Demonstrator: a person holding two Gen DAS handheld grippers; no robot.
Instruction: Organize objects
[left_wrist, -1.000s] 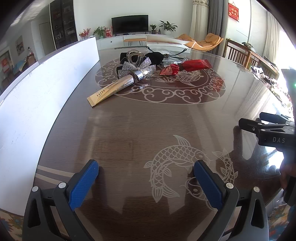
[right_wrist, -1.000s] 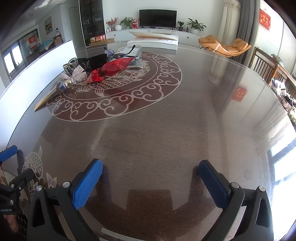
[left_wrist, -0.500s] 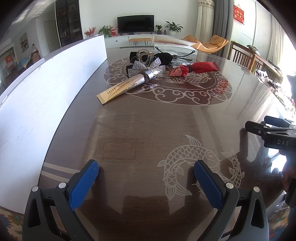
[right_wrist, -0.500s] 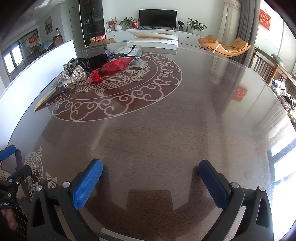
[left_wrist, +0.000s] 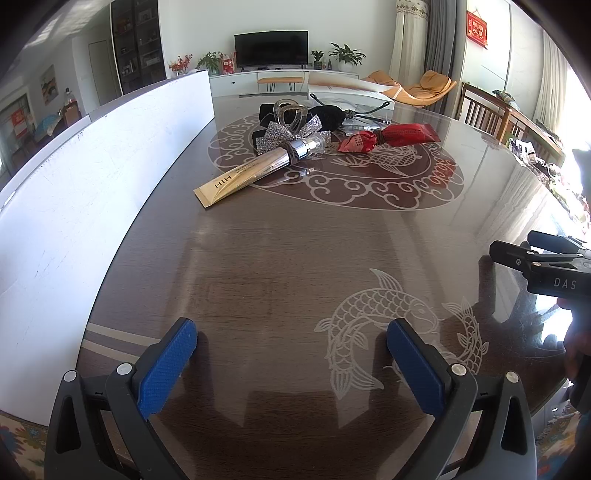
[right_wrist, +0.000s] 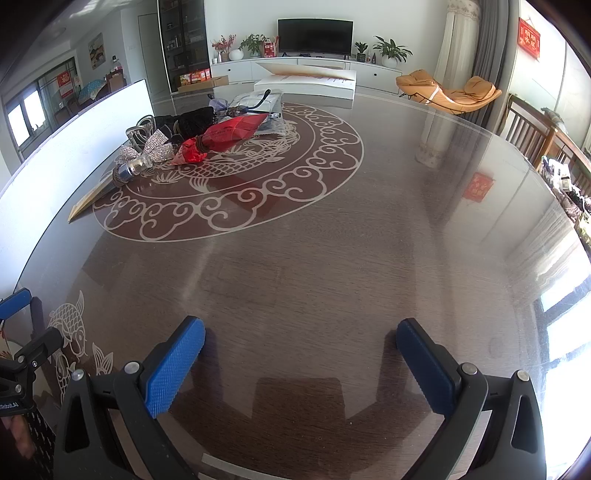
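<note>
Far across the bench (left_wrist: 295, 266) we count one gold tube (left_wrist: 255, 171), one red packet (left_wrist: 388, 137), one silver bow (left_wrist: 286, 133) and one black pouch (left_wrist: 325, 115), clustered. Our left gripper (left_wrist: 291, 363) and right gripper (right_wrist: 301, 360) hold fingers wide apart, empty.

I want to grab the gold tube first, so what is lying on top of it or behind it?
A brown band rings the gold tube near its silver collar. The sparkly bow sits behind its clear cap, with a clear hair claw and black pouch beyond. Contact is hidden.
</note>
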